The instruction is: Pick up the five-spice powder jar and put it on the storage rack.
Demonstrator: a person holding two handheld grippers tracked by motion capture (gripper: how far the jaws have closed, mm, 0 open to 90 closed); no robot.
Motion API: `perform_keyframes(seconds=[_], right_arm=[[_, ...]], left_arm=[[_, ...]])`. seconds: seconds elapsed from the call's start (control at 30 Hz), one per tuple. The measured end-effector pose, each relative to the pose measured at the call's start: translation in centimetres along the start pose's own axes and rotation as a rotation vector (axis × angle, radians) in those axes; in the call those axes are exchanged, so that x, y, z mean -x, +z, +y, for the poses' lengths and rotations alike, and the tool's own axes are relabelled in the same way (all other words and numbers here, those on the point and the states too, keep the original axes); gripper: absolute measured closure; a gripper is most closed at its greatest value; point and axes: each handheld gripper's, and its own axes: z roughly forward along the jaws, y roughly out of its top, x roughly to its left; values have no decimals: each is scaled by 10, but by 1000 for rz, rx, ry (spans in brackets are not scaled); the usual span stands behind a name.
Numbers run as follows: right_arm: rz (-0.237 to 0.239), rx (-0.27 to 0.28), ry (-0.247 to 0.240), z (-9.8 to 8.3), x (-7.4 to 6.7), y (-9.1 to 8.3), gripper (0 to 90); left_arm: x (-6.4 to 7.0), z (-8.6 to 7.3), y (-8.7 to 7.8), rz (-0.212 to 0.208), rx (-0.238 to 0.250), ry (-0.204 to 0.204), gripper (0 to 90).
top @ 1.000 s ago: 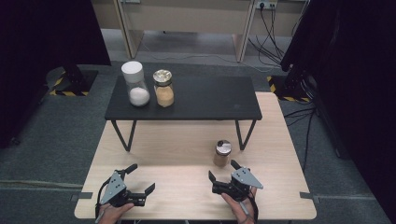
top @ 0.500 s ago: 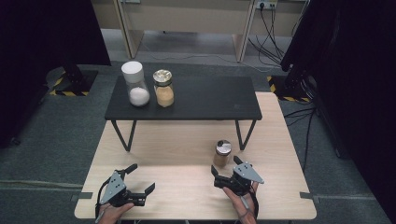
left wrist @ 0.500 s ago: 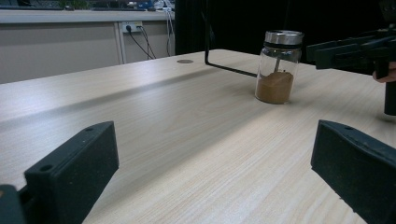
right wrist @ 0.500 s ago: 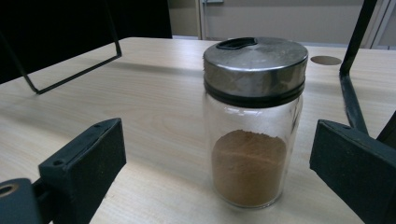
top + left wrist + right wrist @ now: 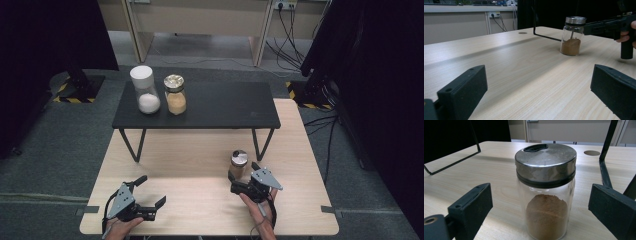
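since the earlier frame the right gripper point(image 5: 240, 178) has slid forward across the light wooden table point(image 5: 190, 160) toward the spice jar point(image 5: 238, 163), and its jaws have just been closing in a little; the left gripper point(image 5: 150, 192) lies where it was, near the table's front left corner.

seen from above, the spice jar stands upright on the wooden table, just in front of the right leg of the low black bench point(image 5: 210, 105), with the right gripper's tips right beside its base. in the right gripper view the jar point(image 5: 546, 195) sits between the two black jaws, but a clear gap shows on each side, so the pads do not press on the glass and the jaws are still spread. the jar has a metal shaker lid point(image 5: 545, 161) with a dark slot and holds brown powder in its lower part.

in the left gripper view the jaws stand wide apart over bare wood with nothing between them; farther off are the jar point(image 5: 572, 37) and the right gripper point(image 5: 609, 26) beside its lid.

on the black bench, well apart from the hands, a jar with a white lid point(image 5: 145, 90) and white contents stands just beside a jar of yellowish powder point(image 5: 175, 95).
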Motion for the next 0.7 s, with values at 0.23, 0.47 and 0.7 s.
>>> perform_keyframes(seconds=[0.23,0.47,0.7], right_arm=[[-9,-4,-12,3,2,8,69],[-20,-12,-4,4,7,15,99],[-13,-25,-8,5,8,22,131]], left_arm=[[0,0,0,0,0,-3,4],[0,0,0,0,-1,-3,4],[0,0,0,-1,0,-3,4]])
